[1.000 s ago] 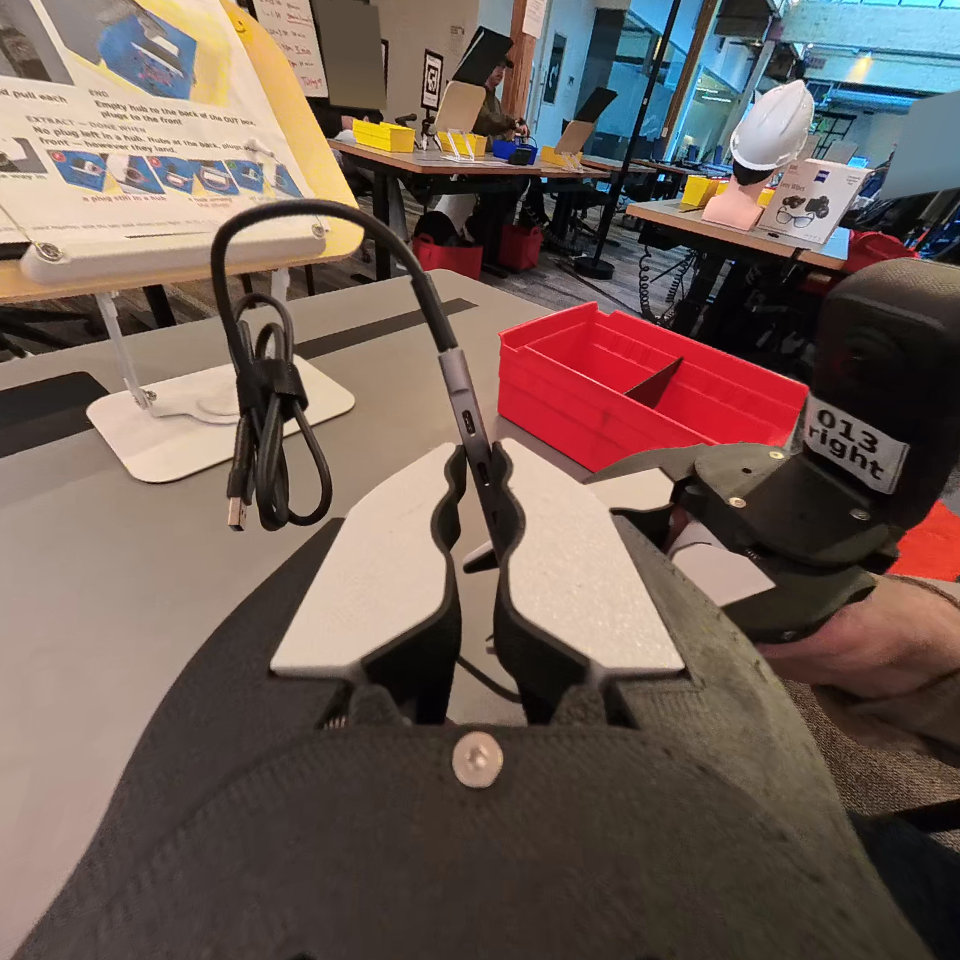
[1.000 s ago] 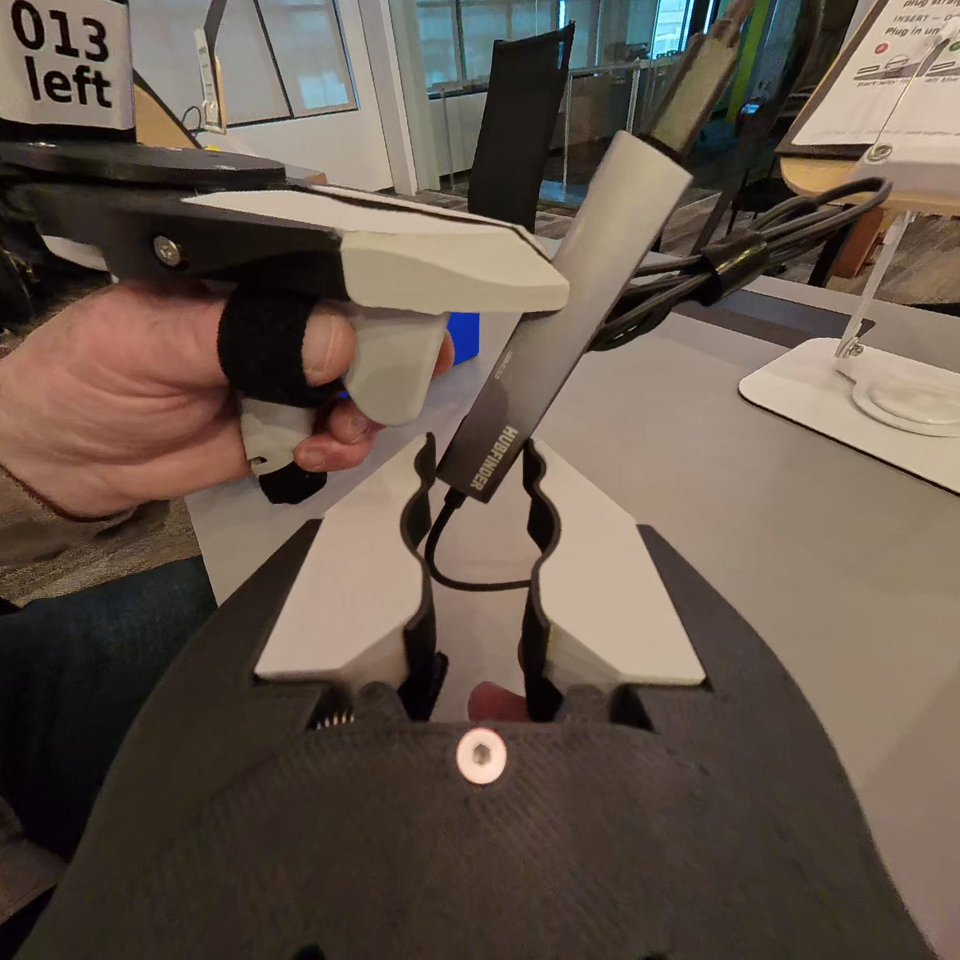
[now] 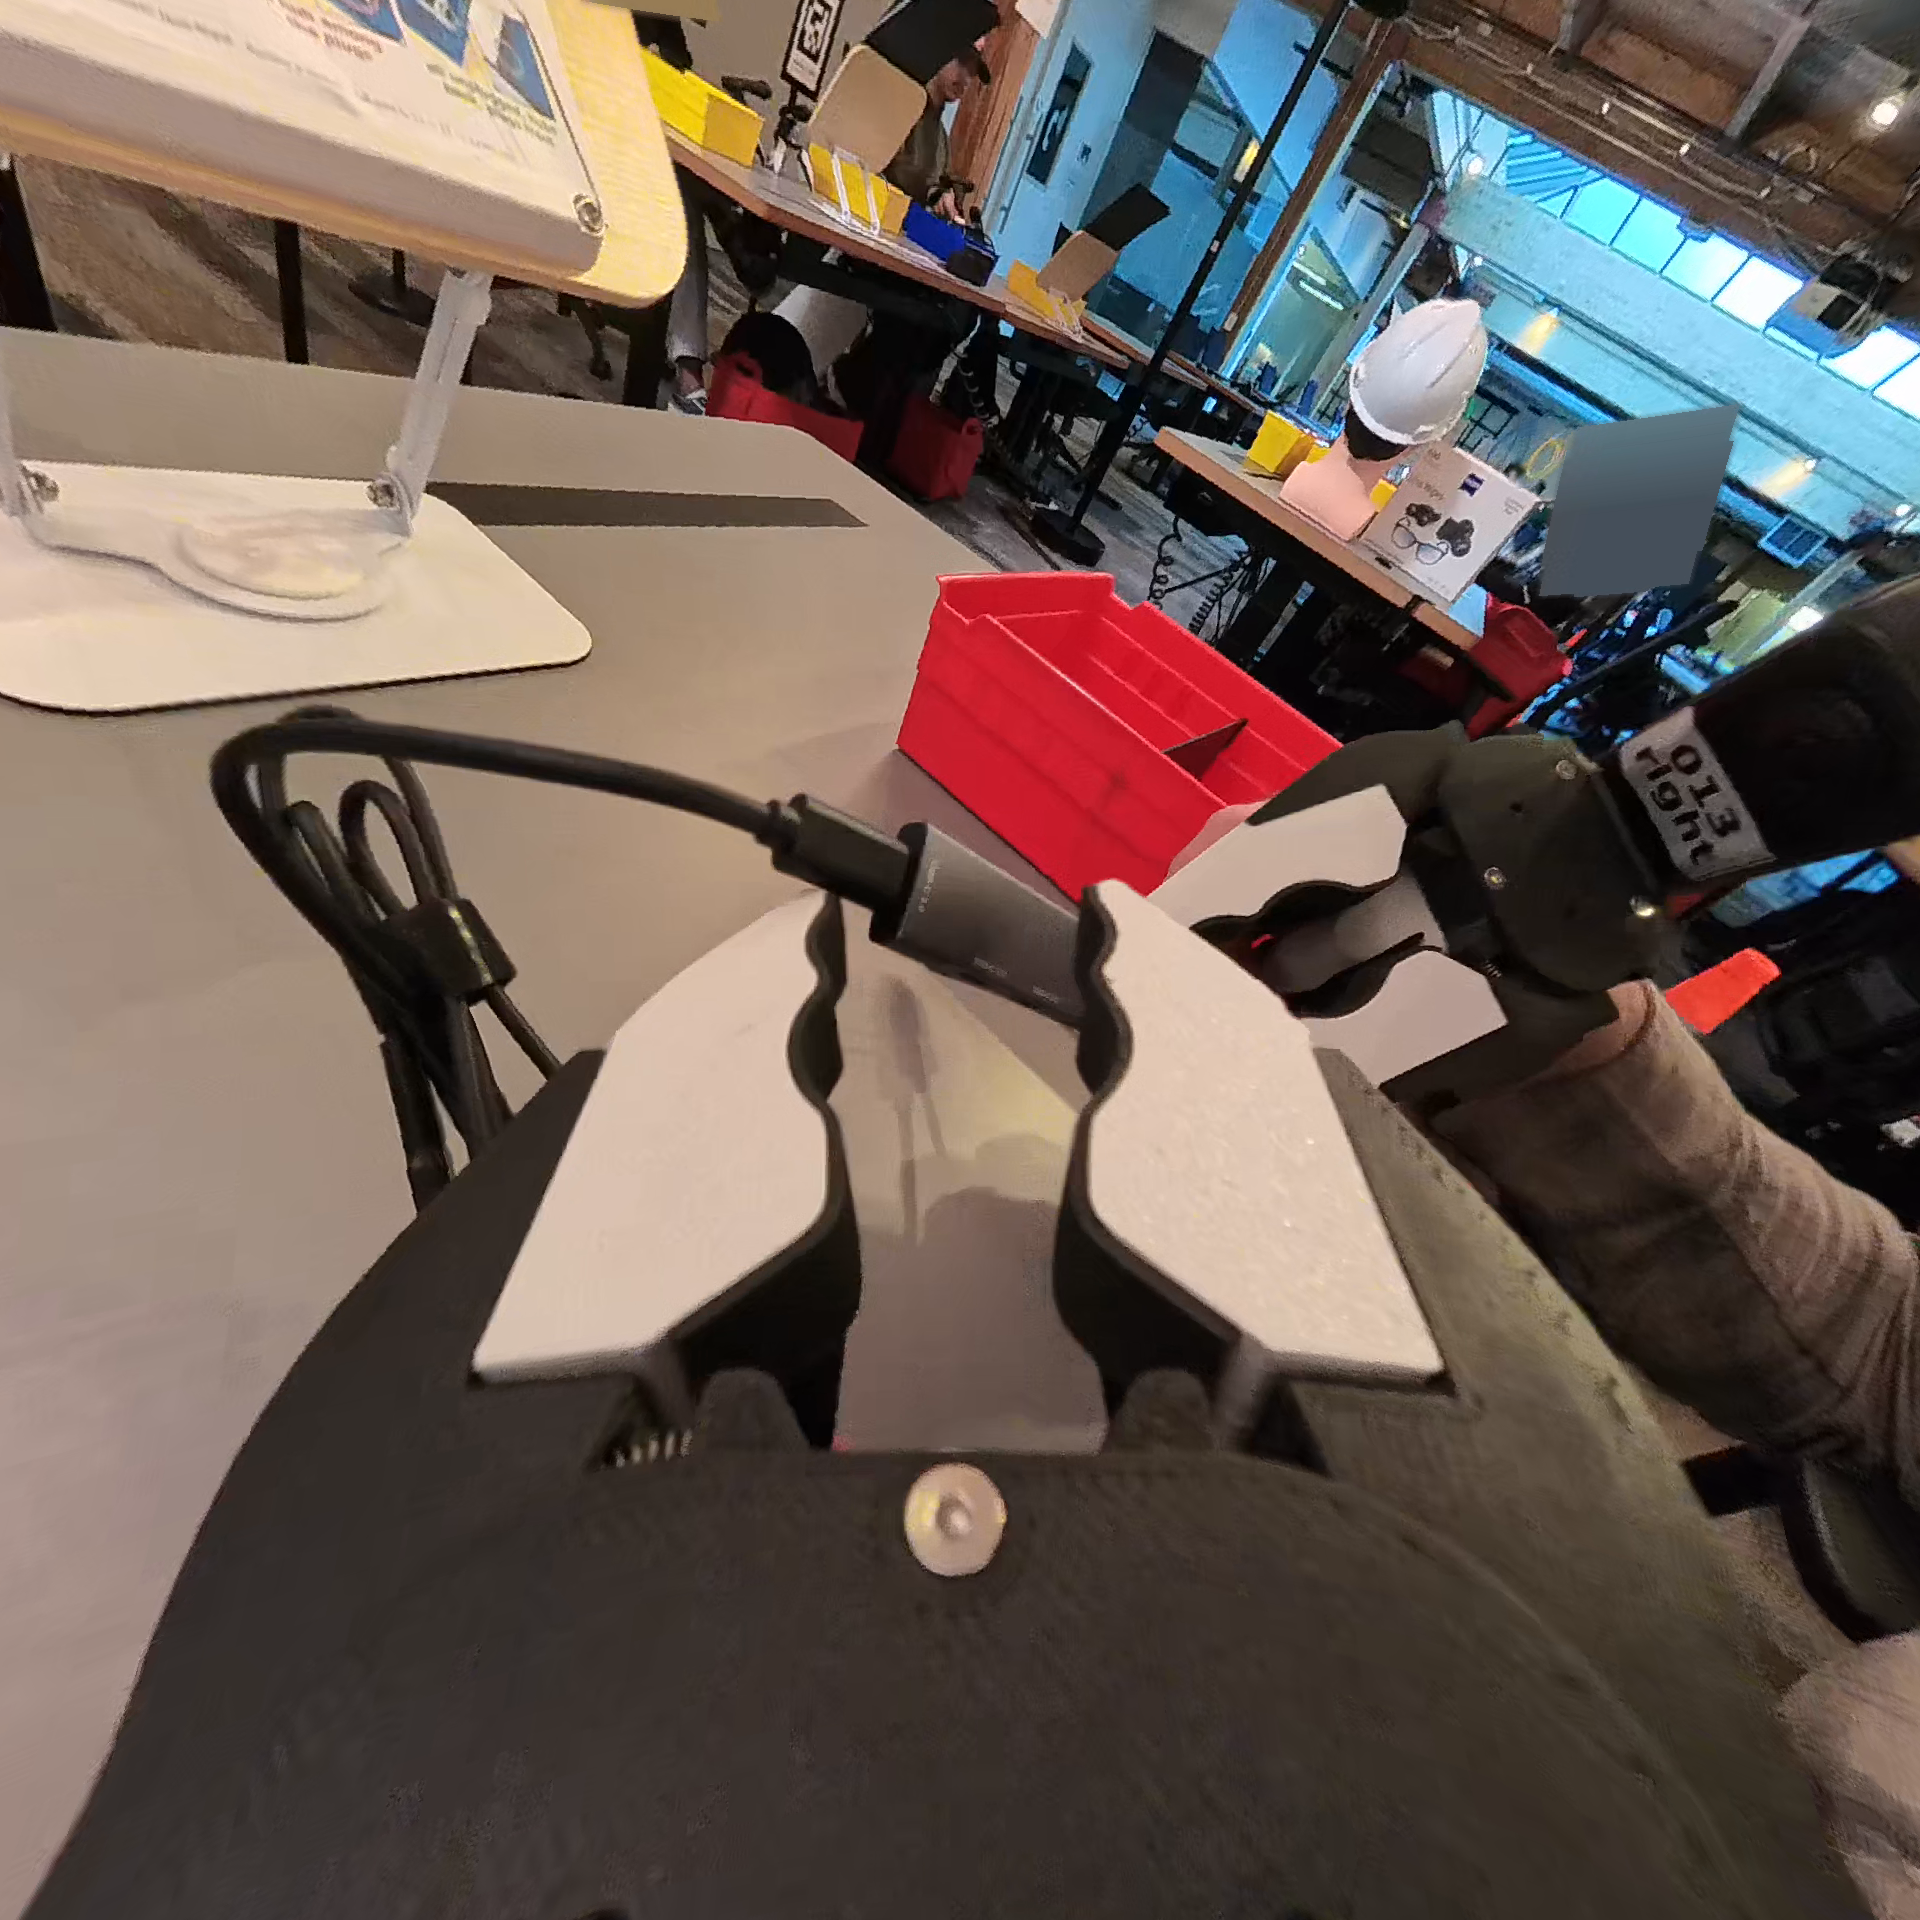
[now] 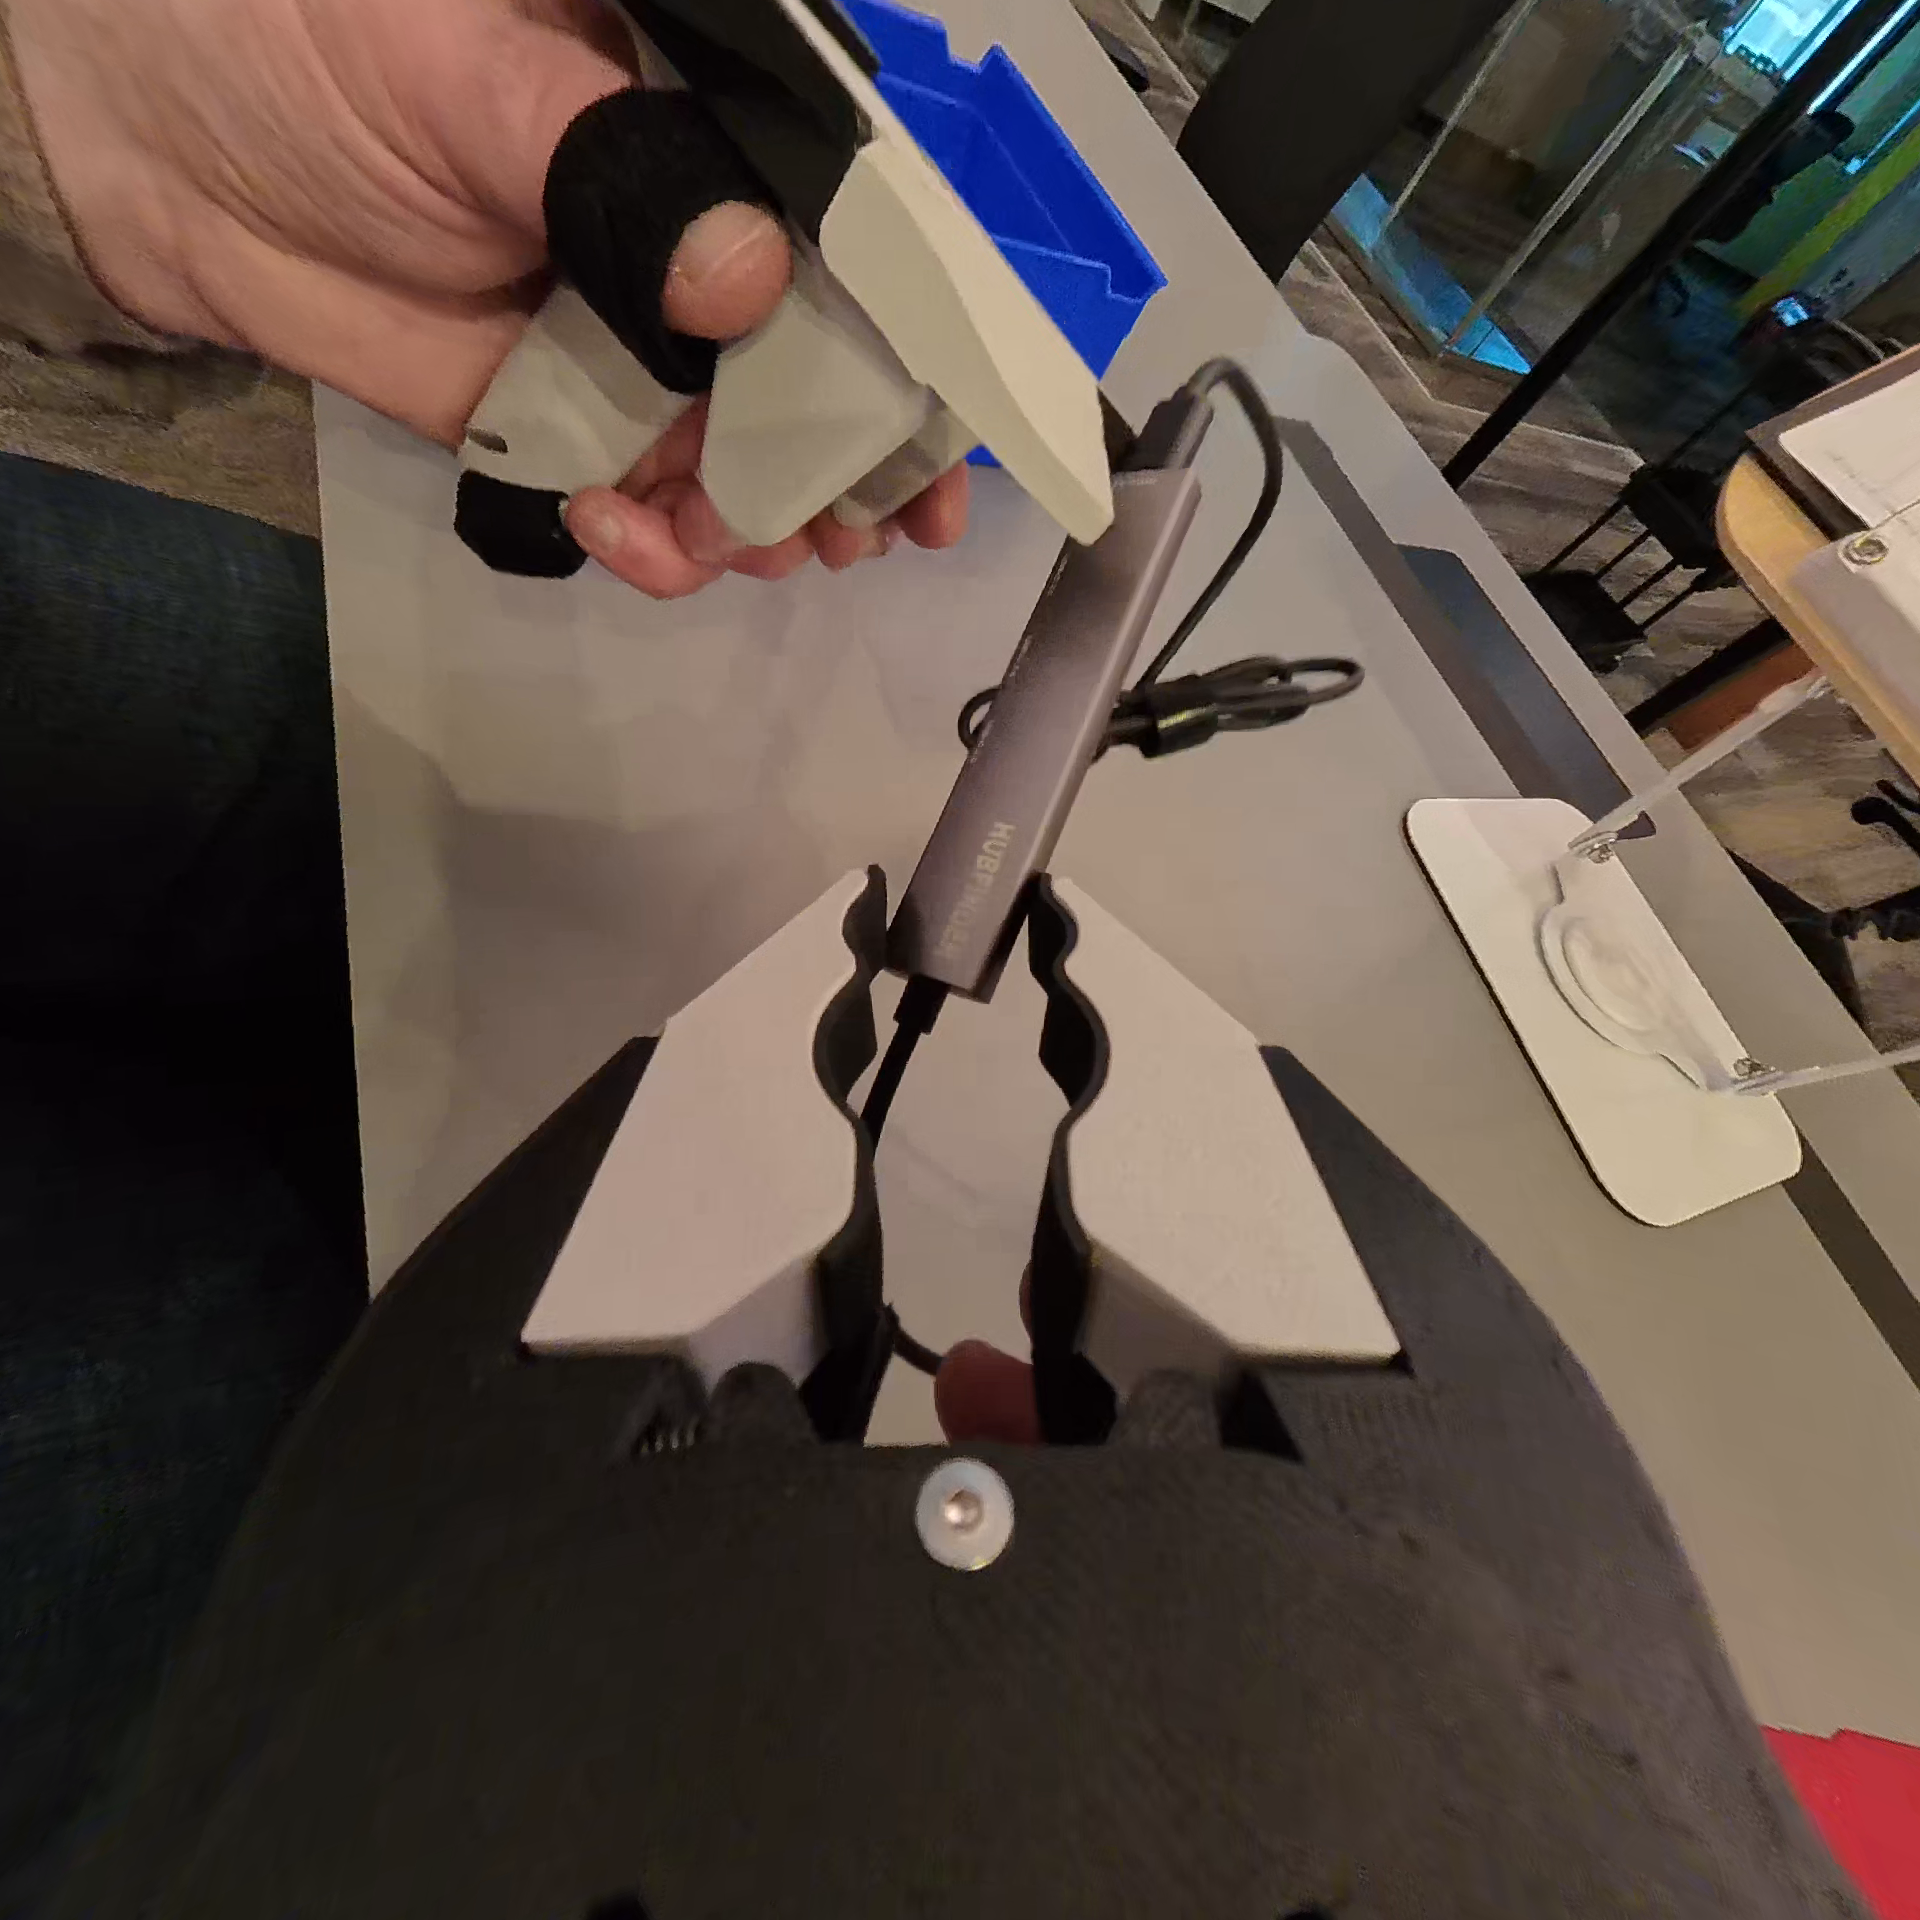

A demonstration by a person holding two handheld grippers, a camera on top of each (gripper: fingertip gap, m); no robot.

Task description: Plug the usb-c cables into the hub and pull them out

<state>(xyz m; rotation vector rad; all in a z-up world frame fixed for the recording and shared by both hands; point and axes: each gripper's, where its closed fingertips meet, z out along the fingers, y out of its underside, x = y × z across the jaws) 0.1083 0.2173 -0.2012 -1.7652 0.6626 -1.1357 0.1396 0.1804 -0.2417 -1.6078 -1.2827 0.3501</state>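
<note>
Hub between right tool fingers — aloft

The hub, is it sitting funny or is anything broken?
Nothing looks broken. The hub is tilted in the air over the table, not lying flat: the right gripper holds its lower end. A bundled black cable hangs from its other end.

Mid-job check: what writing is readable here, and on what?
I won't quote writing; it stands on these:
hub: pale print along its side.
white tag on the right gripper: dark print.
instruction sheet on the stand: blurred.
white box in the background: too small.
</note>
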